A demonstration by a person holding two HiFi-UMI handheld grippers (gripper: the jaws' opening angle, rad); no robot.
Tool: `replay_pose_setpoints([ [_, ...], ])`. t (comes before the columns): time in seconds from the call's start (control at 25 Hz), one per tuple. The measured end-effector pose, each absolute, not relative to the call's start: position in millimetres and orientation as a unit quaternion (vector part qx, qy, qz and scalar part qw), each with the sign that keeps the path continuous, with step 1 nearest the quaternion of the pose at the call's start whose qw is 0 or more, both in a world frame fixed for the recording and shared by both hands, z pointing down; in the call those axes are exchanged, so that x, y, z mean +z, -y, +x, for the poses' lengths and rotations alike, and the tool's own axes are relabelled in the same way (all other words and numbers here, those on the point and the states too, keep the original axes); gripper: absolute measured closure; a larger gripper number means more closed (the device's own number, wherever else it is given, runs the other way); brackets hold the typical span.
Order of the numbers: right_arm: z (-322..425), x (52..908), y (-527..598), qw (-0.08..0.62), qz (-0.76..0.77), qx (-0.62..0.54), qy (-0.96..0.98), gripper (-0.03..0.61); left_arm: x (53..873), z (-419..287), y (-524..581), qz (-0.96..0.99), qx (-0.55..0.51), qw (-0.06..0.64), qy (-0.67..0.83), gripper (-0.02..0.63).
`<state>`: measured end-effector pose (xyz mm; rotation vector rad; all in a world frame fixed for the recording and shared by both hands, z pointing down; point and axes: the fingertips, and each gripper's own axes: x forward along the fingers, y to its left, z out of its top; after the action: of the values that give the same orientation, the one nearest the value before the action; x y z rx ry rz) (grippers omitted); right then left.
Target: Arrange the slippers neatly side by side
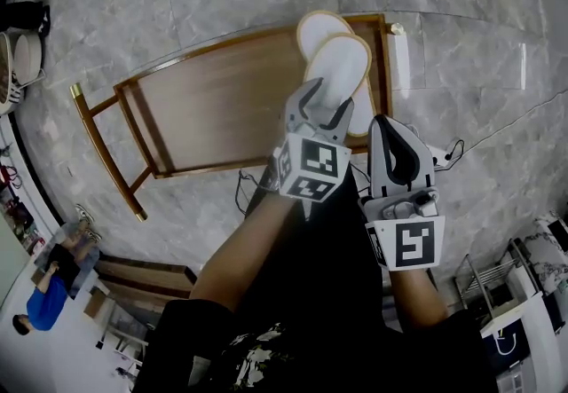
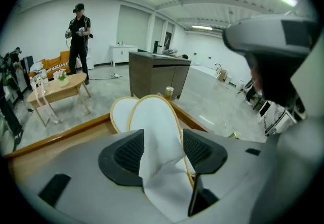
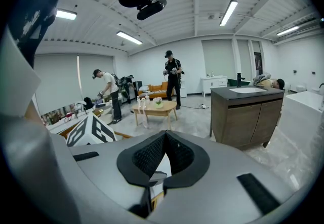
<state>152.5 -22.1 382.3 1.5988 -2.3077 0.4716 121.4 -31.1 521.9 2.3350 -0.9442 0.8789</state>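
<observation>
We're seeing both slippers on the wooden surface (image 1: 213,107) at its 3 o'clock end, but they're overlapping. The near slipper (image 1: 339,72) is lying partly over the far slipper (image 1: 321,27), which is peeking out at its 11 o'clock, so we're judging side-by-side not done yet. The left hand-held gripper (image 1: 321,107) is straddling the near slipper's near end with jaws spread and pads not pressing, the right hand-held gripper (image 1: 393,138) is hanging at 4 o'clock of the pair, pressed together on nothing; what's remaining is getting the top one off and squaring them up.
</observation>
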Motion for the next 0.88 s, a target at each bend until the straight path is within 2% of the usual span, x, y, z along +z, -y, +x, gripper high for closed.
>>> replay_pose_setpoints([
  [0.16,159,385,21,0.148,0.553,0.168,0.803,0.588,533,115,34,0.826,0.343,0.242,0.377,0.399],
  [0.2,161,385,20,0.148,0.553,0.168,0.802,0.588,533,113,35,0.821,0.347,0.240,0.384,0.436],
  [0.24,162,385,20,0.147,0.554,0.169,0.802,0.588,532,110,35,0.817,0.348,0.239,0.392,0.509],
  [0.36,162,384,22,0.145,0.553,0.167,0.803,0.588,529,105,37,0.810,0.344,0.244,0.407,0.574],
  [0.88,138,375,22,0.138,0.536,0.156,0.818,0.588,494,72,39,0.790,0.287,0.281,0.463,0.594],
])
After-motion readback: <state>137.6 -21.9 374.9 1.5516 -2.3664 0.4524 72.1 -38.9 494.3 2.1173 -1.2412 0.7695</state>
